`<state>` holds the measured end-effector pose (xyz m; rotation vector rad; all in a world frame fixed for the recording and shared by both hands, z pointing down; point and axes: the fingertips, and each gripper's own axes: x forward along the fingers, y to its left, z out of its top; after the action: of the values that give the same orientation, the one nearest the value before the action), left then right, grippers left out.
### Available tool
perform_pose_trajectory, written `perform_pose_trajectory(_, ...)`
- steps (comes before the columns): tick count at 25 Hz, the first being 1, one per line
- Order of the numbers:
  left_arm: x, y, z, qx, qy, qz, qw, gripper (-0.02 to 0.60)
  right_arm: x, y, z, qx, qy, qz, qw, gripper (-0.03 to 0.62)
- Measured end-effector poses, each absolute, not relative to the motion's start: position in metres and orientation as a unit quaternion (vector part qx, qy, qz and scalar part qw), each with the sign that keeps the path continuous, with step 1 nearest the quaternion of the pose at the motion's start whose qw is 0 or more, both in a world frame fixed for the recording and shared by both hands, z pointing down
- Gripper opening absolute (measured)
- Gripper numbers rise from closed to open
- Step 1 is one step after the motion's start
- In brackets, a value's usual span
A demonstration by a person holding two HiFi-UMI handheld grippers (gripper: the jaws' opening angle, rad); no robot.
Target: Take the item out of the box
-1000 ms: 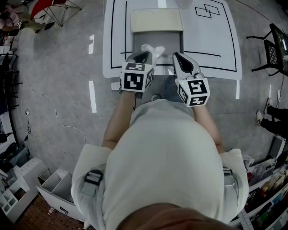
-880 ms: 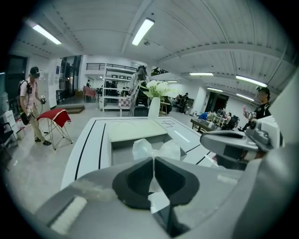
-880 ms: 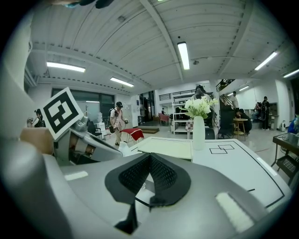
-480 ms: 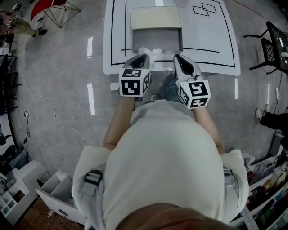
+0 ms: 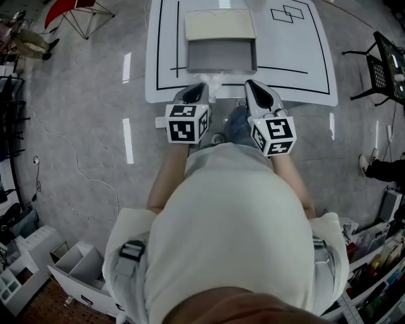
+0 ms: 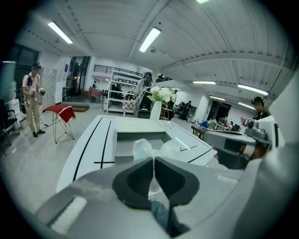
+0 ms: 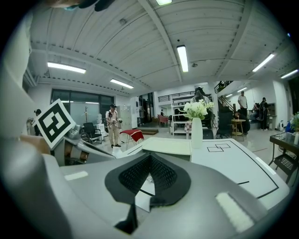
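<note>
A grey open box (image 5: pixel 221 56) with its cream lid (image 5: pixel 220 26) folded back stands on the white table (image 5: pixel 297 57). My left gripper (image 5: pixel 197 93) is shut on a crumpled white plastic bag (image 5: pixel 214 81), which hangs just in front of the box's near wall, over the table's front strip. In the left gripper view the bag (image 6: pixel 145 148) bulges above the closed pads of the left gripper (image 6: pixel 153 159), with the box (image 6: pixel 122 142) behind. My right gripper (image 5: pixel 256 88) is beside it to the right, shut and holding nothing; its pads meet in the right gripper view (image 7: pixel 149 161).
A white vase with flowers (image 7: pixel 197 130) stands on the table beyond the box. Black lines mark the tabletop. A red folding chair (image 5: pixel 76 12) is on the floor far left, a black chair (image 5: pixel 386 69) far right. A person (image 6: pixel 32 98) stands at the left.
Both grippers have drawn back toward the person. The bag has come with the left gripper, from inside the box's front part to just outside its near wall.
</note>
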<state>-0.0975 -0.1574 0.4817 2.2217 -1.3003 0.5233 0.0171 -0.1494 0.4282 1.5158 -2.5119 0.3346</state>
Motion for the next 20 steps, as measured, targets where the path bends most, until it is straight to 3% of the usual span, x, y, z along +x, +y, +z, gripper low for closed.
perform_pose_trajectory(20, -0.0977, -0.1537, 0.4787, 0.816, -0.484, 0.186, 0.255, 0.014, 0.0169, -0.1454, 0.4253, 0.511, -0.848, 0.106, 0.093, 0.0)
